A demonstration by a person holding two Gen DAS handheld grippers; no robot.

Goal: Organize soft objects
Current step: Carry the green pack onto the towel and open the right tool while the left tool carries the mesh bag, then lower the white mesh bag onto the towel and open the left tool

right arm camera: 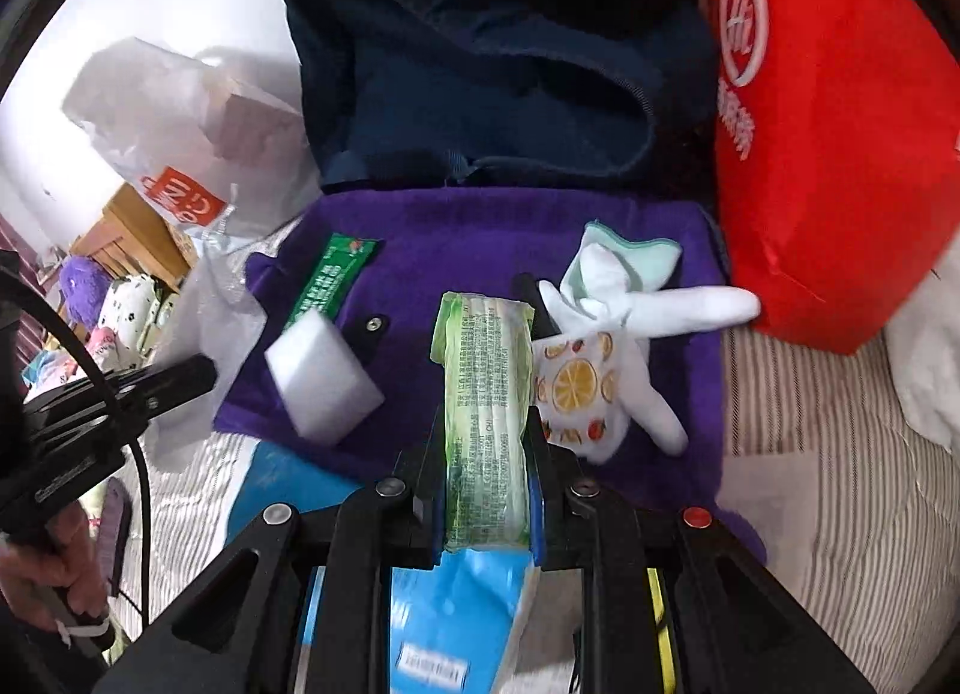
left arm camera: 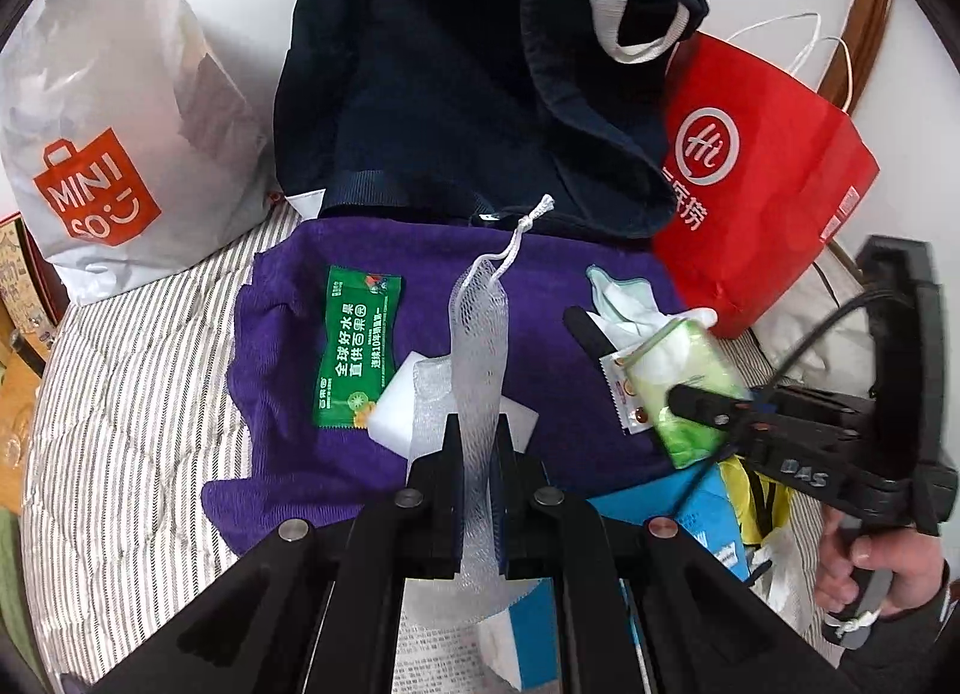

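My left gripper is shut on a white mesh pouch with a drawstring, held above a purple towel. My right gripper is shut on a green tissue pack; it also shows in the left wrist view. On the towel lie a green sachet, a white sponge block, a white sock and a citrus-print sachet. An open navy tote bag stands behind the towel.
A white Miniso bag stands at the back left and a red paper bag at the back right. A blue packet lies under my grippers on the striped bedcover. Wooden furniture is far left.
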